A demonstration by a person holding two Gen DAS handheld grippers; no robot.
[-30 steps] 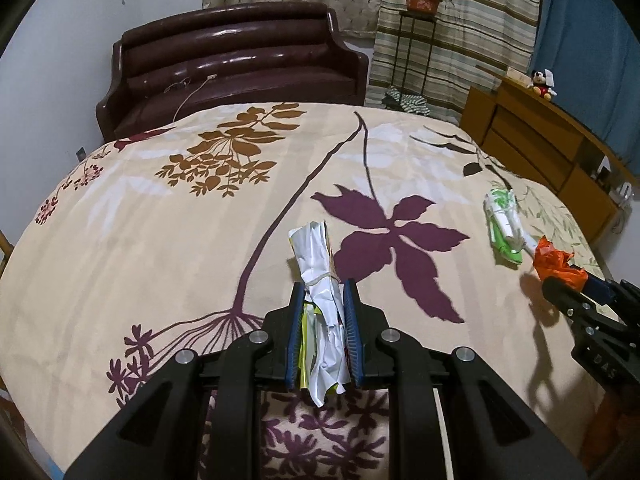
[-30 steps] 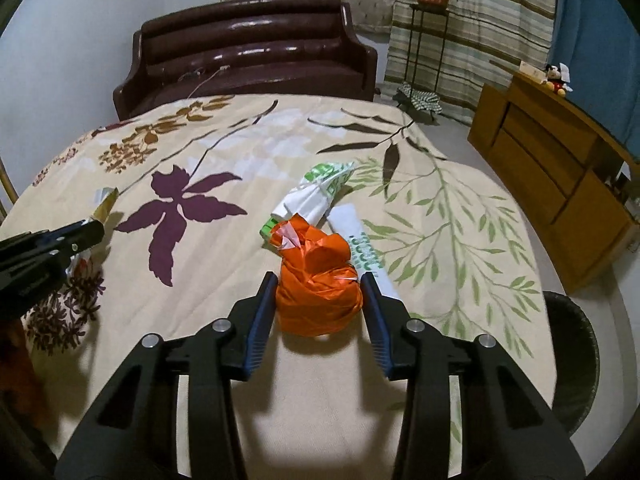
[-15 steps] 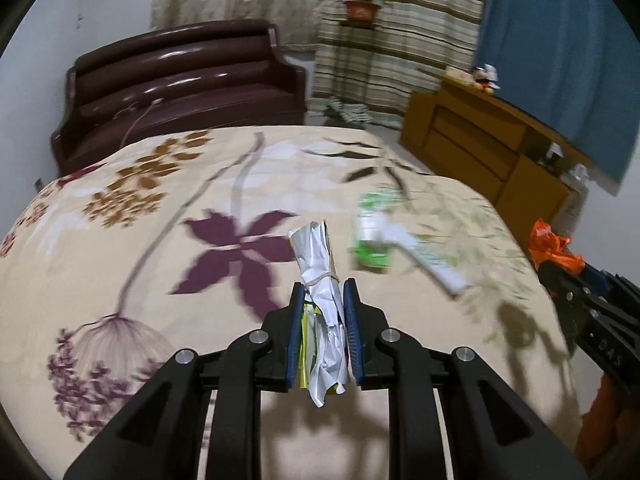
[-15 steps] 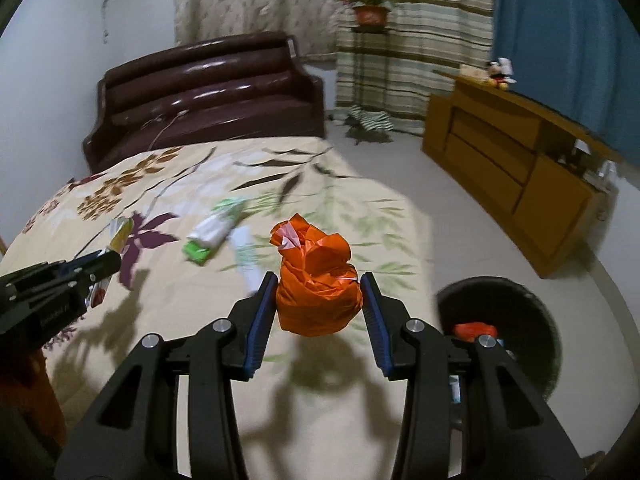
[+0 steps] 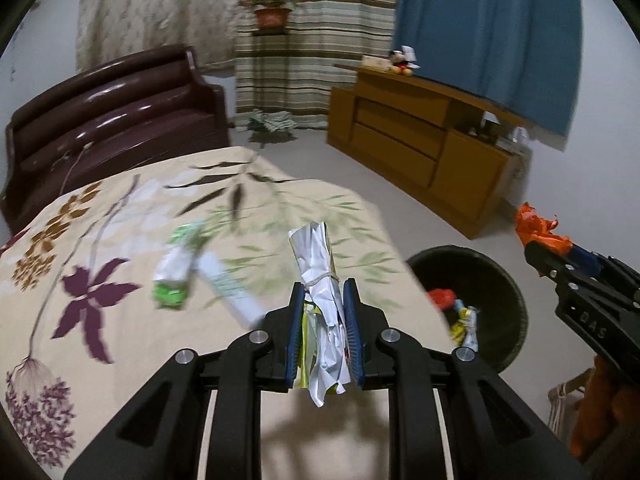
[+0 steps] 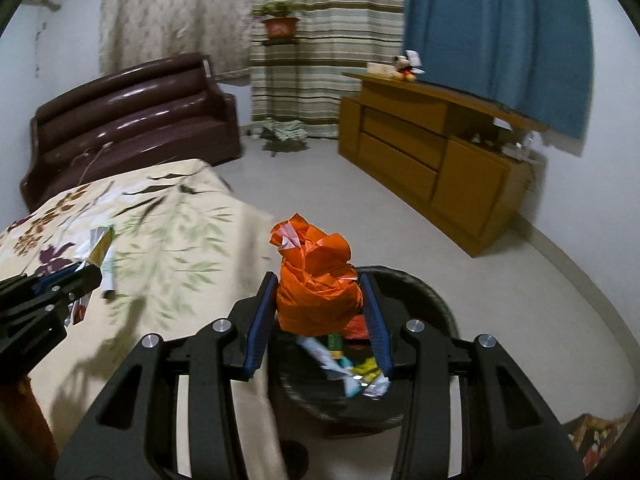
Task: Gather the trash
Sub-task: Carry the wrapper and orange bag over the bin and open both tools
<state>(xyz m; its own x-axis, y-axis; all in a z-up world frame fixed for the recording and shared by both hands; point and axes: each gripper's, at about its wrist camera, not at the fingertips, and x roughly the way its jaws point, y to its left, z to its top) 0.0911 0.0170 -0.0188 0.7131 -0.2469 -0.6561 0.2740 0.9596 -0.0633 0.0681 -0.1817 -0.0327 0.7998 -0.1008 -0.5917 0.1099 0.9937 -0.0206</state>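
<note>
My left gripper (image 5: 323, 294) is shut on a crumpled white paper wad (image 5: 320, 280) tied with a band, held over the bed's right edge. My right gripper (image 6: 320, 284) is shut on a crumpled orange bag (image 6: 316, 284) and hangs above the dark round trash bin (image 6: 436, 300), which holds several wrappers. The bin also shows in the left wrist view (image 5: 516, 308), right of the bed, with the right gripper (image 5: 540, 248) above its far side. A green-and-white wrapper (image 5: 176, 268) and a white tube (image 5: 228, 284) lie on the bed.
The bed has a cream floral cover (image 5: 100, 240). A dark brown sofa (image 5: 112, 120) stands behind it. A wooden cabinet (image 5: 420, 148) lines the right wall under a blue curtain. A plant stand (image 6: 280, 40) is by the striped curtain. Grey floor lies between bed and cabinet.
Both grippers have swung right, away from the bed's middle toward the bin. The right gripper now hangs over the bin with the orange bag. Both grips are unchanged.
</note>
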